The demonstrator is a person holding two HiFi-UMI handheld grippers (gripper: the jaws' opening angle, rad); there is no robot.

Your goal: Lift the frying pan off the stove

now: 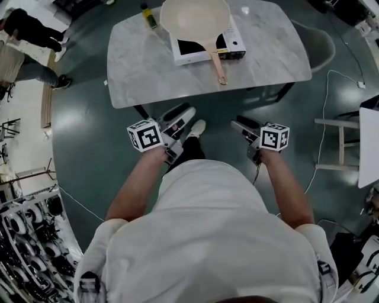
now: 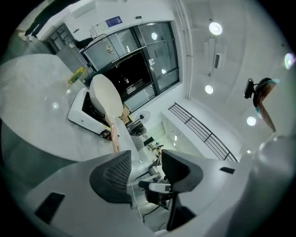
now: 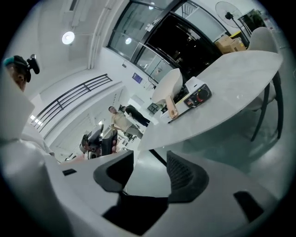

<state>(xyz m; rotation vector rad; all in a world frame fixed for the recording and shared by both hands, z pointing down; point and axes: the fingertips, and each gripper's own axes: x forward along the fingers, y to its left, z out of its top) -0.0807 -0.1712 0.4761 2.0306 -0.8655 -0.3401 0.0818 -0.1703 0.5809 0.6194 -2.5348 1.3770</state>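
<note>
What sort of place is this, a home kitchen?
Probably a lab or studio, not a home: a portable stove bearing a frying pan sits on a lone table, cables trail over the floor, and gear racks stand nearby.

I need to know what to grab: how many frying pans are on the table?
1. The cream frying pan sits on the white stove at the far side of the marble table, handle toward the person. No other pan shows.
</note>
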